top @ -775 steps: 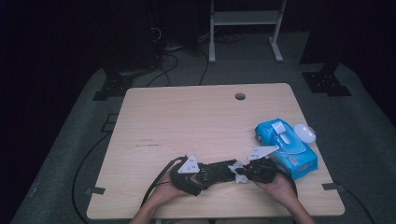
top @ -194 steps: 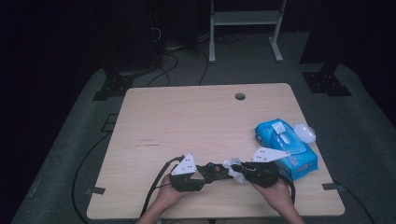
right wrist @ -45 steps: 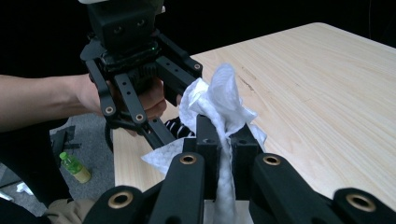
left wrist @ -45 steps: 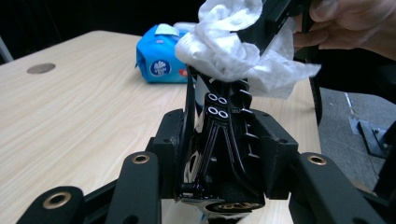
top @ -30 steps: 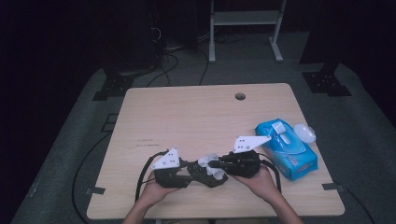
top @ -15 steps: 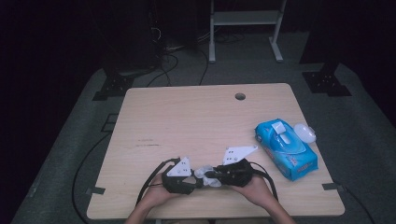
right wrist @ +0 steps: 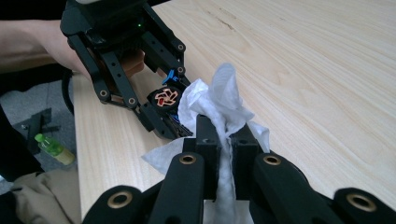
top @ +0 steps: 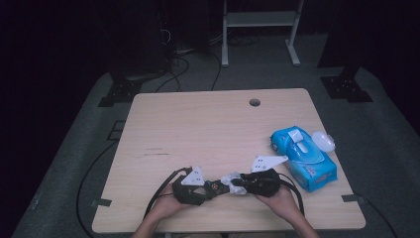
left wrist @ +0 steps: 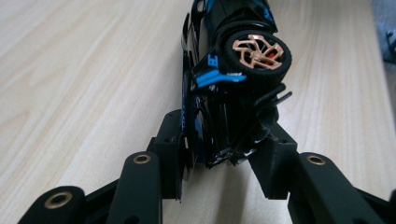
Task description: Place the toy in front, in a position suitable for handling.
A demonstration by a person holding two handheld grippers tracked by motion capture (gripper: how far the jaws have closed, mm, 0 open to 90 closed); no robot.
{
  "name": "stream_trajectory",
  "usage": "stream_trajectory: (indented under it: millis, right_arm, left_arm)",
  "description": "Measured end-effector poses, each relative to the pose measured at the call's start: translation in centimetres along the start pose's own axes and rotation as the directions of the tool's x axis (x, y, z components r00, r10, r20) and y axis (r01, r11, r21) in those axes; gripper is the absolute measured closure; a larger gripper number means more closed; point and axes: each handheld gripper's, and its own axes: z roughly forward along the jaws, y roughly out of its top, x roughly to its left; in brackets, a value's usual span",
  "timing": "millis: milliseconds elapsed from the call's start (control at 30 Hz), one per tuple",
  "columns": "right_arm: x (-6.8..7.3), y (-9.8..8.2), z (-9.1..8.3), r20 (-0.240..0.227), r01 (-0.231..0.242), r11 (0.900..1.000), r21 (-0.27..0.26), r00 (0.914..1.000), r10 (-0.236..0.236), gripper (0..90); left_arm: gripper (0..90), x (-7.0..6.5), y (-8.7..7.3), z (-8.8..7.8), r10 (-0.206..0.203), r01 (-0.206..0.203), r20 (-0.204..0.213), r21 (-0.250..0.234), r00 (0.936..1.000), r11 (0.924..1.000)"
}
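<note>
toy car (left wrist: 224, 88): black, blue trim, copper wheel, lying tipped on its side, low over the bench
wipe (right wrist: 219, 107): white, crumpled, bunching against the car

no word, brand or number can be read with certainty. the black toy car (left wrist: 219, 93) carries blue markings beside its copper-spoked wheel (left wrist: 256, 52), one of them shaped like a small letter or emblem, but too small and skewed to make out. the blue wipes pack (top: 304, 156) on the counter (top: 208, 129) shows pale and red print on its top and side, blurred beyond reading in the high view.
</note>
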Motion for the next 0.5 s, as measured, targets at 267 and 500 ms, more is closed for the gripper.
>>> stream_trajectory:
  millis: [267, 500]
  right_arm:
    - [0.0, 0.0, 0.6, 0.006, 0.002, 1.0, 0.004, 1.0, -0.002, 85.0]
    - [0.1, 0.1, 0.6, 0.013, 0.004, 1.0, 0.005, 0.9999, -0.004, 85.0]
  left_arm:
    - [53.1, 0.1, 0.2, -0.2, -0.004, 0.004, -0.017, -0.016, 0.9998, 0.9999]
    - [48.6, -0.9, 1.9, -0.2, 0.035, -0.038, -0.061, -0.063, 0.9976, 0.9973]
